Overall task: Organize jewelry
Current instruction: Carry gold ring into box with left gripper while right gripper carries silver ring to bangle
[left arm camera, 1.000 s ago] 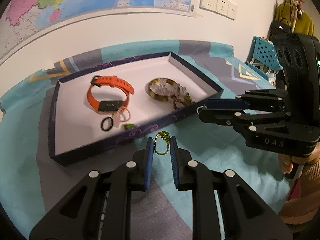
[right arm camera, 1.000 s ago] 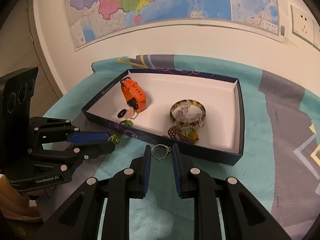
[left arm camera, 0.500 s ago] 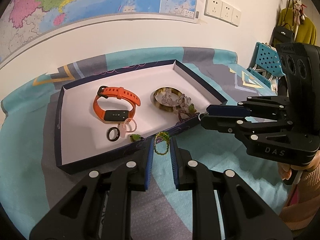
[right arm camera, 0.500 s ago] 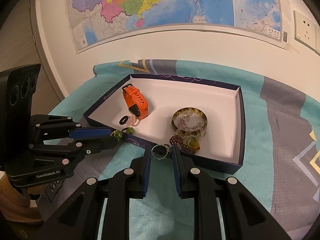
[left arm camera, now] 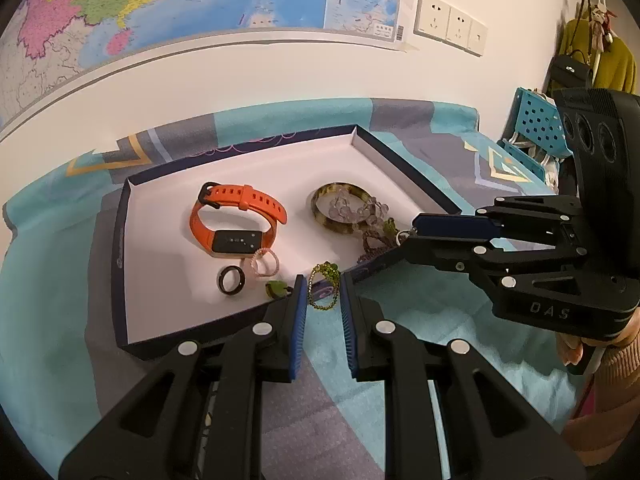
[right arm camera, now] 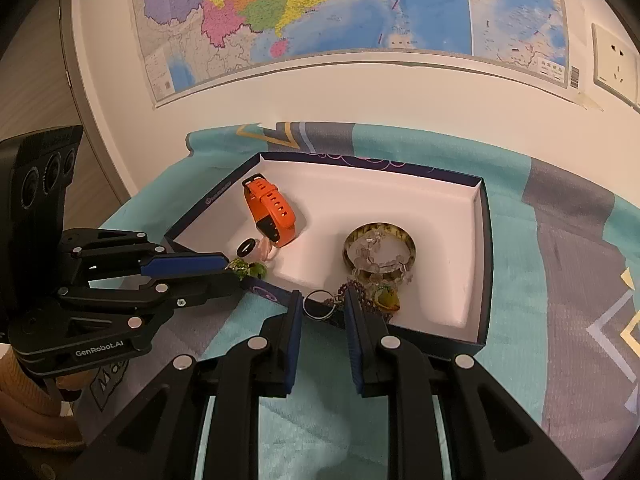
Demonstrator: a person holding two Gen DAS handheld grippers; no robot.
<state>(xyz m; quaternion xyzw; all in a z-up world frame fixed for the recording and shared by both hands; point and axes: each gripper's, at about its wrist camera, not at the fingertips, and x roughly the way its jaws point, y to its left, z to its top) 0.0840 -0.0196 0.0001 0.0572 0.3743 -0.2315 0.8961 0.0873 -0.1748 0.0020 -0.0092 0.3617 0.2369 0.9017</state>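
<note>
A dark blue tray with a white floor (left arm camera: 168, 280) (right arm camera: 460, 216) lies on a teal cloth. In it are an orange watch (left arm camera: 236, 220) (right arm camera: 272, 212), a black ring (left arm camera: 231, 279) (right arm camera: 246, 247), a pink ring (left arm camera: 265, 263), a green bangle with clear beads (left arm camera: 340, 210) (right arm camera: 380, 252) and dark beads (right arm camera: 360, 300). My left gripper (left arm camera: 324, 292) (right arm camera: 236, 266) is shut on a green bead bracelet (left arm camera: 323, 286), held over the tray's near rim. My right gripper (right arm camera: 322, 306) (left arm camera: 404, 236) is shut on a silver ring (right arm camera: 318, 305), also at the near rim.
A white wall with a map (right arm camera: 320, 12) and sockets (left arm camera: 448, 22) stands behind the table. A blue perforated basket (left arm camera: 536, 124) and a yellow garment (left arm camera: 612, 64) are at the far right. The teal and grey cloth (right arm camera: 560, 280) covers the table around the tray.
Both grippers have moved forward toward the tray with their pieces held. The green bracelet and the silver ring now hang over the near rim instead of over the cloth.
</note>
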